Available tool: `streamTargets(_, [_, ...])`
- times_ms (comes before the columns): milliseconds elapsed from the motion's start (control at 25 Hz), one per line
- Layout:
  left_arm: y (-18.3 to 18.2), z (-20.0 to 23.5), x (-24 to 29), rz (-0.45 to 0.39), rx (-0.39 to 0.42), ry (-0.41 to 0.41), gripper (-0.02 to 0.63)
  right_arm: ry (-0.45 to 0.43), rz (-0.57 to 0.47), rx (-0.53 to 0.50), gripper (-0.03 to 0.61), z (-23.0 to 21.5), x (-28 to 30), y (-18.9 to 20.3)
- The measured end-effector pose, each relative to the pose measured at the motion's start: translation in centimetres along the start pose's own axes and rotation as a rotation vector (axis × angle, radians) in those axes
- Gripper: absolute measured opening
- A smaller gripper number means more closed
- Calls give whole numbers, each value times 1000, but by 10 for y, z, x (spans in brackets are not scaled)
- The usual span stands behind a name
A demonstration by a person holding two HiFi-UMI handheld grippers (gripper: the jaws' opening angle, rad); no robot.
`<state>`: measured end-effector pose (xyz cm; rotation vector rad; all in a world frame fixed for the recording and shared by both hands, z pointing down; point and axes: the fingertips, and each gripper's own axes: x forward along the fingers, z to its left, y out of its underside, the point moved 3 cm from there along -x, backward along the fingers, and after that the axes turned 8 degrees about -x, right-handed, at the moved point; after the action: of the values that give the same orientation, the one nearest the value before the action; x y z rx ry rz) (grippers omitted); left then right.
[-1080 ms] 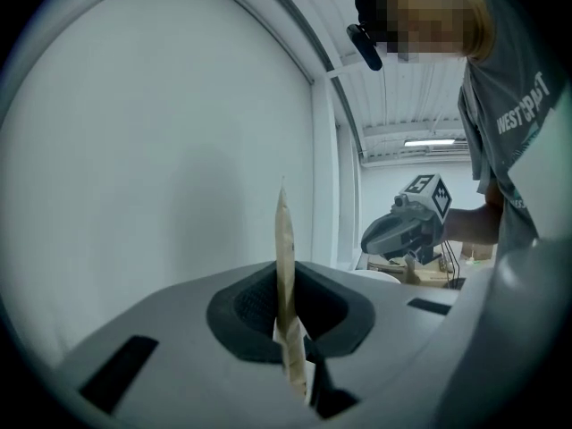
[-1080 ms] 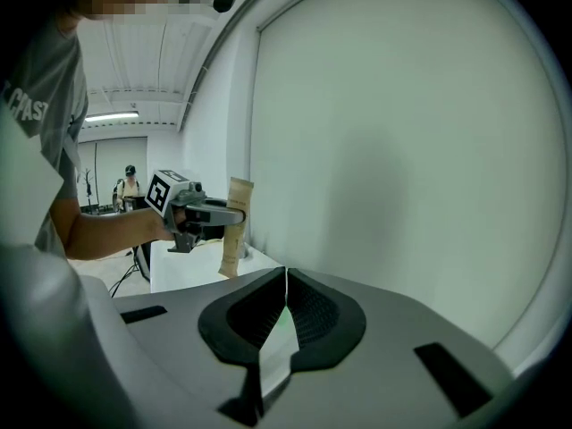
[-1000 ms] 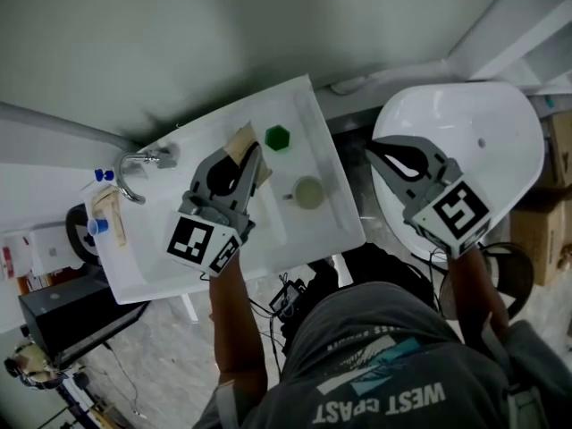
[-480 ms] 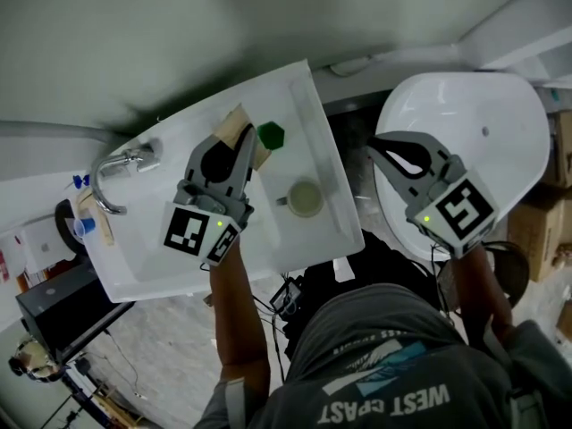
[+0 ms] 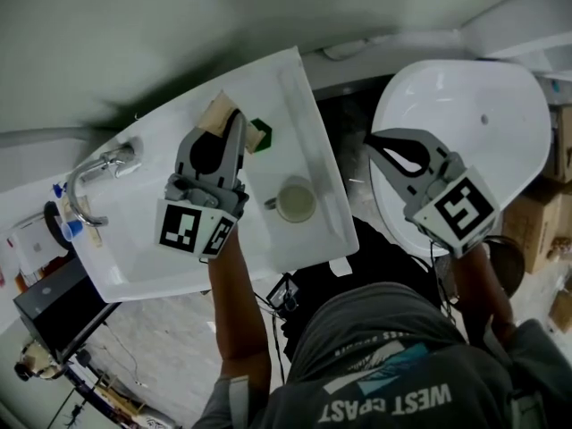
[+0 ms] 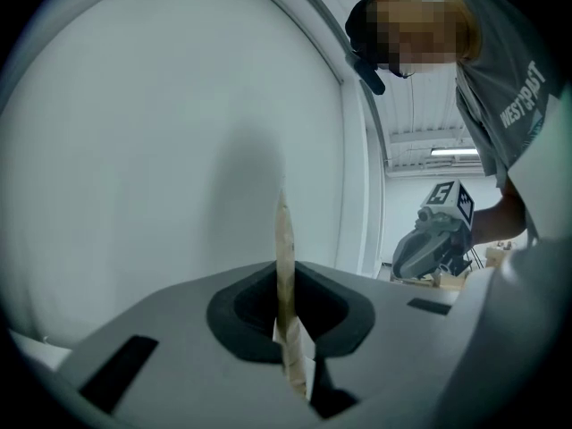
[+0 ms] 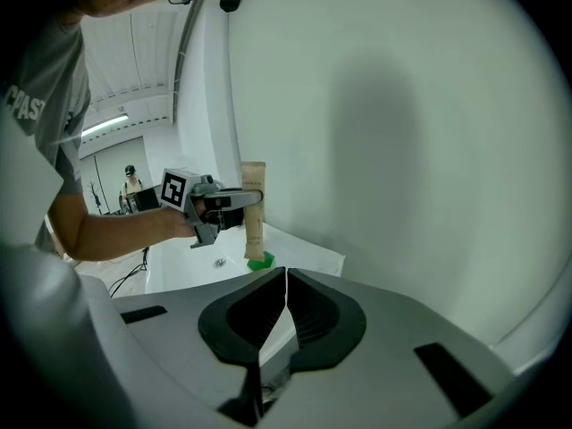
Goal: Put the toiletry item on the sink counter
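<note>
Over sink counter (image 5: pixel 315 172) | left hand-held gripper (image 5: pixel 234 123) clamps upright beige tube (image 7: pixel 254 206), green cap (image 7: pixel 261 261) at bottom | right hand-held gripper (image 7: pixel 285 275) closed

In the head view, the middle of the flat tan tube (image 5: pixel 217 113) with its green hexagonal cap (image 5: pixel 260 133) is covered by the left gripper (image 5: pixel 238 125) clamped on it; only the crimped end and the cap are seen. In the left gripper view the tube is seen edge-on, its lower part sunk between the jaws and its cap hidden. The small blue-topped objects (image 5: pixel 68 229) at the left end of the white sink counter (image 5: pixel 311 155) are too small to be identified. A brown cardboard box (image 5: pixel 561 146) is cut off by the right edge.
</note>
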<state>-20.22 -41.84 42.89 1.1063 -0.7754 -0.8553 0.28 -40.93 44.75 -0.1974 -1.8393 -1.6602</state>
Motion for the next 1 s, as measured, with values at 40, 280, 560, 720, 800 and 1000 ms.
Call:
streamTargets(40, [2,1,2,-4,-2,-4,15,-5,4,4,32,-1,2,3])
streamTargets(280, [17,9,11,1,-8,-19,15,-34,24,22,31,-4,13,18])
streamTargets(560, [41,16,13,45,-25,-35,17,-61,39,44,31,-1,24,31])
streamTargets(720, [52,18,11,80,-44,-32,17,-69,45,50,32,2,27,34])
streamTargets(800, [56,18,10,94,-48,-30,17,-70,45,52,31,3,28,36])
streamTargets(1000, [62,20,10,120,-45,-18,18,-71,44,53,31,7,29,37])
